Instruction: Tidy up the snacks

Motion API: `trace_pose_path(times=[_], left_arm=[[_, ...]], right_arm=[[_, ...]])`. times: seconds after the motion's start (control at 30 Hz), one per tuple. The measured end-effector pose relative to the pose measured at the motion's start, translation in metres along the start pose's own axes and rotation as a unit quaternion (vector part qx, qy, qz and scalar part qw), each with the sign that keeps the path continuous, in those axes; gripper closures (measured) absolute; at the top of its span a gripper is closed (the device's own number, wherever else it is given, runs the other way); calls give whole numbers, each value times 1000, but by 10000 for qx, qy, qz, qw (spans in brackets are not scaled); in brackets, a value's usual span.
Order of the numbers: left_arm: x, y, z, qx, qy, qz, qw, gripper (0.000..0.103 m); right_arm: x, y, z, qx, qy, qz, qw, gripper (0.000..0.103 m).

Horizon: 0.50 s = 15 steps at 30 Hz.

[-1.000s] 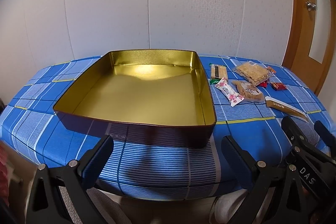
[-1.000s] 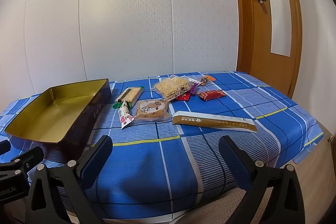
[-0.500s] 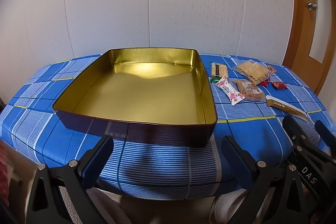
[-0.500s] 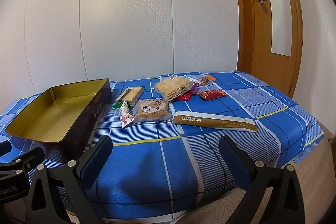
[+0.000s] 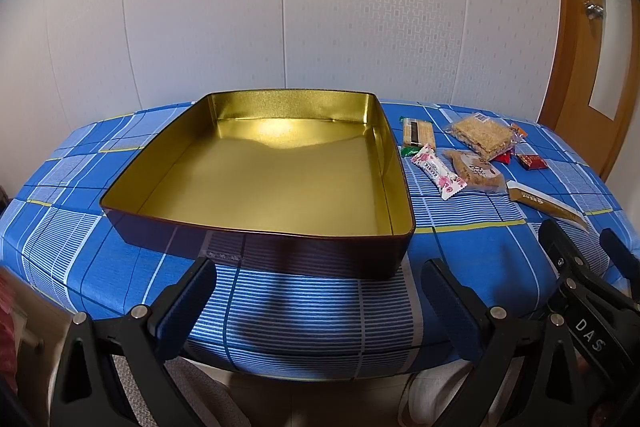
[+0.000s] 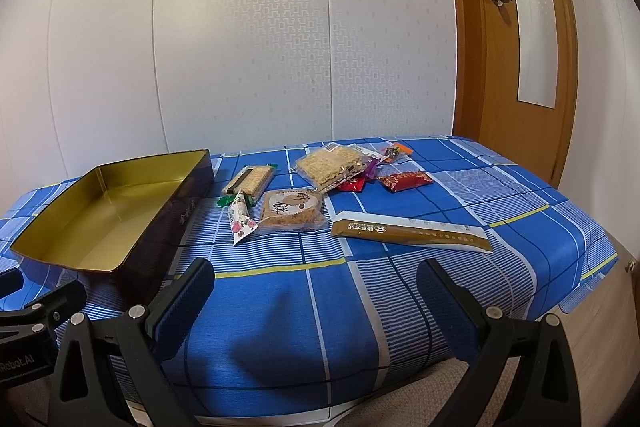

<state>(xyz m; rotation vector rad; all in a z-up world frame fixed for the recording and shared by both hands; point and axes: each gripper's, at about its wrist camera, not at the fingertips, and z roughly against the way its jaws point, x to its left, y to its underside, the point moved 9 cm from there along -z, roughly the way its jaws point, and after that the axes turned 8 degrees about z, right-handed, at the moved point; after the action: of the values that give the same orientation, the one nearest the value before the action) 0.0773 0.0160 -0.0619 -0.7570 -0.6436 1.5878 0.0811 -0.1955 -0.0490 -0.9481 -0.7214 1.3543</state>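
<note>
Tin (image 5: 256, 183), gold inside, dark outside: directly ahead of my left tongs (image 5: 320, 291), on the blue checked counter (image 5: 320, 307). Contents: nothing.

Snacks, all on the cloth ahead of my right tongs (image 6: 316, 291), and to the right of the tin:
- long brown-and-white stick packet (image 6: 412, 231), nearest the right tongs, lying crosswise.
- square cake in clear wrap (image 6: 292, 209), just beyond it to the left.
- pink flowered candy bar (image 6: 240, 223), touching the cake's left edge, between cake and tin.
- wafer bar with a dark band (image 6: 250, 181), farther back, close to the tin's wall.
- crisp rice slab in clear bag (image 6: 332, 165), farther back, centre.
- red packet (image 6: 404, 181) and a few small bright wrappers (image 6: 394, 151) beside the slab; too small to name.

Left tongs: spread wide, holding nothing. Right tongs: spread wide, holding nothing. Both hover off the near edge of the counter.

Progress, as I judge it: nothing is sorted yet. Every snack remains to go into the tin; the stick packet looks like my easiest first pick.
</note>
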Motion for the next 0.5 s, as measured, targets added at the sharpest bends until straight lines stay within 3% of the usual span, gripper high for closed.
trace_pose_path(times=[0.5], left_arm=[[2,-1,-3,56,-7,25,10000,0]], right_arm=[[1,-1,1,-14,-4,11,10000,0]])
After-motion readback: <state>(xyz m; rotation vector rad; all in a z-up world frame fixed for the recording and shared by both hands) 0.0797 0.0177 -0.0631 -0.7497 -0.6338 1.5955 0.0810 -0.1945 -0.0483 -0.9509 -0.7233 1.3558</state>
